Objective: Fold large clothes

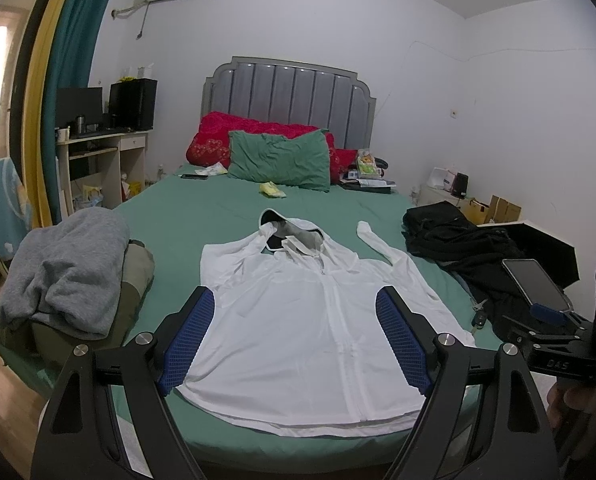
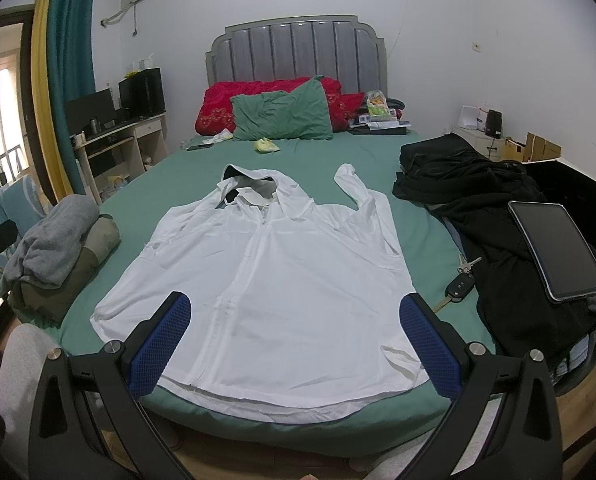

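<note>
Left wrist view: white hooded jacket (image 1: 309, 320) spread at the bed (image 1: 186, 216) foot edge; left gripper (image 1: 296, 312) and right gripper (image 2: 296, 318) wide open, empty; hem corners are best pinched first.

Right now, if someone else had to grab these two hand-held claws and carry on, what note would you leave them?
Left gripper: open, holding nothing, hovering over the near end of the bed.
Right gripper: open, also holding nothing.
The thin white zip-up hooded jacket lies spread flat, front up, on the green bedsheet, hood toward the headboard, hem toward you. One sleeve lies bent upward near the hood; the other appears tucked along the body.
Done: the jacket is laid out. A grey folded garment sits to the left, a black clothes pile to the right.
Left: every fold of the jacket.
</note>
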